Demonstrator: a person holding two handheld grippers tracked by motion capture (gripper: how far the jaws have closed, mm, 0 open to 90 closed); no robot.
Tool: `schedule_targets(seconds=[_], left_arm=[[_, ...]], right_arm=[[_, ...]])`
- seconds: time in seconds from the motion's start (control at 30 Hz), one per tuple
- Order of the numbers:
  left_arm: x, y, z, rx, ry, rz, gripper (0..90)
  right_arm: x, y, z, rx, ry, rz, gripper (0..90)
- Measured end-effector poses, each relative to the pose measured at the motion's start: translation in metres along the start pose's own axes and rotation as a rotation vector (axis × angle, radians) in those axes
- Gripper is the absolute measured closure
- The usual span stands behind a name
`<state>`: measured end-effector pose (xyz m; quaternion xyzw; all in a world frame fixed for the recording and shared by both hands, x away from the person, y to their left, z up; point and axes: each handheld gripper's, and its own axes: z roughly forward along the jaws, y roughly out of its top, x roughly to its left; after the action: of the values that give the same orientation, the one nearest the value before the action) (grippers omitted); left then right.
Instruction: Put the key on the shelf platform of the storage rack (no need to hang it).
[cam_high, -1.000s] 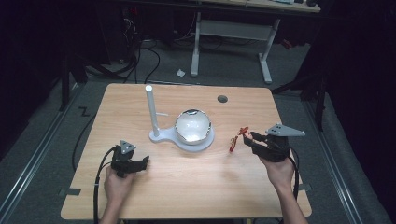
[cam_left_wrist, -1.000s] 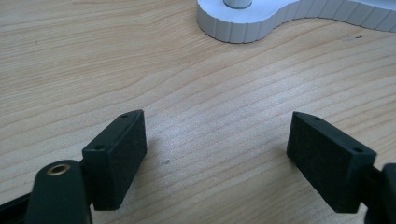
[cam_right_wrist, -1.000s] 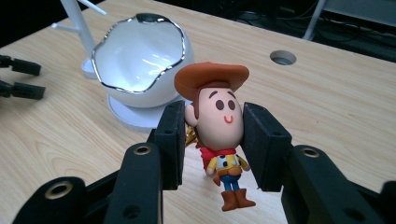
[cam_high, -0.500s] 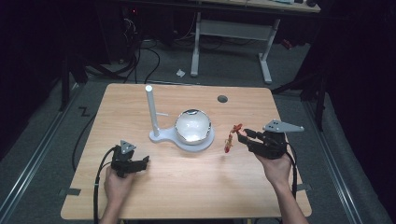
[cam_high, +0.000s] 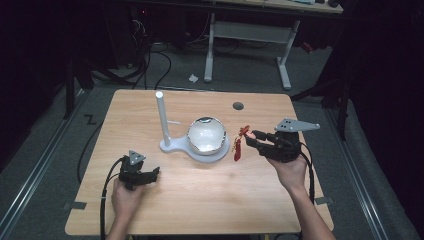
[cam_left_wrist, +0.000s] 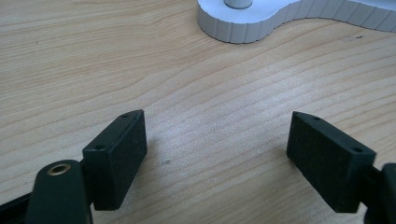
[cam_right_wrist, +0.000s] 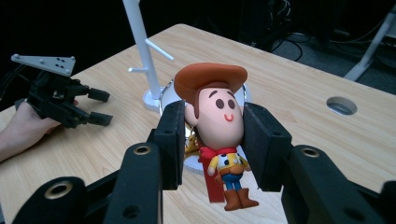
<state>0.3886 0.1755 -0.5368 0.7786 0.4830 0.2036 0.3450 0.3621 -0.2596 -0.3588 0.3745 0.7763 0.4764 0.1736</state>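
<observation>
A small cowboy figure with a brown hat, red scarf and a red strap hangs between the jaws of my right gripper, which is shut on its head. In the high view the cowboy figure is held above the table just right of the white stand, with my right gripper behind it. The stand carries a shiny round bowl and an upright white post with small pegs. My left gripper rests low on the table at the front left, open, with bare wood between its pads.
The wooden table has a round cable hole near its far edge. The stand's ribbed base lies ahead of the left gripper. Beyond the table are a white desk frame and cables on the dark floor.
My right gripper has carried the cowboy figure a little to the left, closer to the stand. The left gripper has stayed in place.
</observation>
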Motion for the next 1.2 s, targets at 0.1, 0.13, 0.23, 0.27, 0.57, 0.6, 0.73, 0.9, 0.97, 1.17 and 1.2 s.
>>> schedule_targets(seconds=[0.1,0.13,0.23,0.27,0.57,0.6,0.73,0.9,0.97,1.17,1.2], left_arm=[[0.0,0.0,0.0,0.0,0.0,0.0,20.6],[0.0,0.0,0.0,0.0,0.0,-0.001,20.5],[0.0,0.0,0.0,0.0,0.0,-0.001,20.6],[0.0,0.0,0.0,0.0,0.0,0.0,20.6],[0.0,0.0,0.0,0.0,0.0,-0.001,20.6],[0.0,0.0,0.0,0.0,0.0,-0.001,20.6],[0.0,0.0,0.0,0.0,0.0,-0.002,20.6],[0.0,0.0,0.0,0.0,-0.001,0.0,20.5],[0.0,0.0,0.0,0.0,-0.001,-0.001,20.5],[0.0,0.0,0.0,-0.001,-0.003,-0.002,20.5],[0.0,0.0,0.0,0.0,-0.003,-0.002,20.5]], right_arm=[[0.001,0.003,0.0,-0.003,0.007,-0.003,61.4],[0.002,0.005,0.001,-0.005,0.01,-0.006,61.3],[0.003,0.01,0.004,-0.002,0.026,-0.005,61.3],[0.004,0.012,0.005,0.0,0.029,-0.008,61.3],[0.011,0.028,0.014,0.003,0.051,-0.036,61.3],[0.012,0.029,0.015,0.006,0.051,-0.037,61.3],[0.015,0.038,0.023,0.012,0.056,-0.053,61.3],[0.018,0.049,0.036,0.003,0.057,-0.048,61.3],[0.018,0.052,0.044,0.011,0.057,-0.053,61.3],[0.015,0.054,0.065,0.041,0.053,-0.038,61.3],[0.015,0.053,0.069,0.048,0.055,-0.038,61.4]])
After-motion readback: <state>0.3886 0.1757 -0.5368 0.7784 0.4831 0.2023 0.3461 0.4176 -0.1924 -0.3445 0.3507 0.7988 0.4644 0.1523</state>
